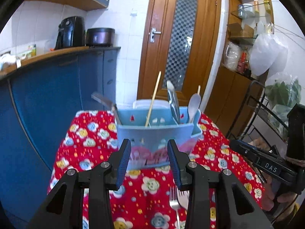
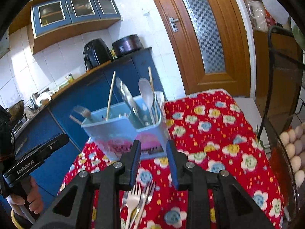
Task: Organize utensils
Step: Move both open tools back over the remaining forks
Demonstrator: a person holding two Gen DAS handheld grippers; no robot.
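Kitchen surface (image 2: 219, 126) in red flowered cloth: nearest, loose forks (image 2: 137, 196) lie at 6 o'clock under the right tongs (image 2: 153, 162), jaws parted and empty. Left tongs (image 1: 149, 162) also gape on nothing. Farther, at 12 o'clock, stands the blue caddy (image 2: 122, 131). Best to drop low, pinch one fork handle squarely, then lift clear

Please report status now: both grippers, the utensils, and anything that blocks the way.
Left gripper open, empty. Right gripper open, empty, above forks on tablecloth. Blue holder already has chopsticks, spoon, fork. Nothing blocks.
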